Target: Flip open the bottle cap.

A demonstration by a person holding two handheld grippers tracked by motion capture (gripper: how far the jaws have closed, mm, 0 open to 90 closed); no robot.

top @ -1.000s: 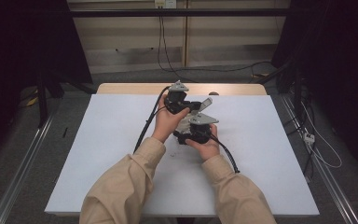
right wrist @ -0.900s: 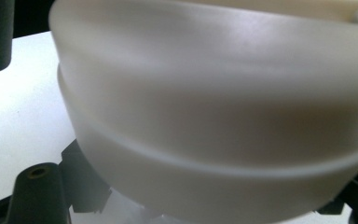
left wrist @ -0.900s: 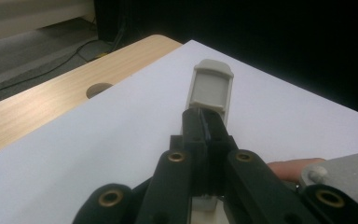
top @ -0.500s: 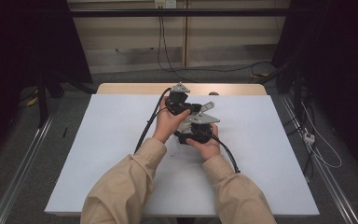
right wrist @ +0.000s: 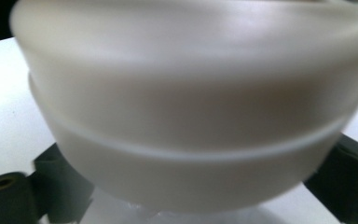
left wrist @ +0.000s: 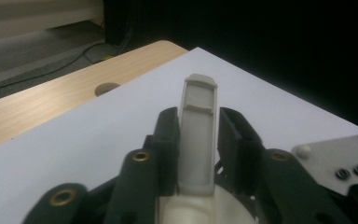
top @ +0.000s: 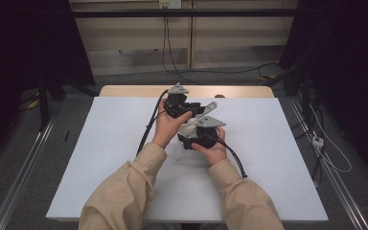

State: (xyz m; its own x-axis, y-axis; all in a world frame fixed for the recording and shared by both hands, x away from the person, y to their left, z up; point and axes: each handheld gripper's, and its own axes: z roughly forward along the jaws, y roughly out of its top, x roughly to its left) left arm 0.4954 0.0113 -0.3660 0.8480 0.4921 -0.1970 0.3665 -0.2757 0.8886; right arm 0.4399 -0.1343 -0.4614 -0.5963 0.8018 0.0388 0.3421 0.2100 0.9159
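Observation:
A white round container (right wrist: 191, 93) with a flat pale handle (left wrist: 198, 112) is held above the middle of the white table (top: 100, 158). My left gripper (left wrist: 199, 122) is shut on the handle, one black jaw on each side. In the high view the left gripper (top: 181, 104) sits at the far side, and the handle (top: 210, 107) sticks out to its right. Nearer the person, my right gripper (top: 197, 138) has its jaws spread wide around the container's body (top: 188, 128). In the right gripper view my right gripper (right wrist: 191, 186) presses on the rounded wall from both sides.
A strip of bare wood with a round hole (left wrist: 106, 87) runs along the table's far edge (top: 187, 91). Black cables (top: 146, 132) trail from both grippers across the table. Metal rails (top: 19, 177) flank the table on the floor, with loose wires (top: 326, 148) at the right.
Both hands and the container have shifted only slightly. Neither grip has changed.

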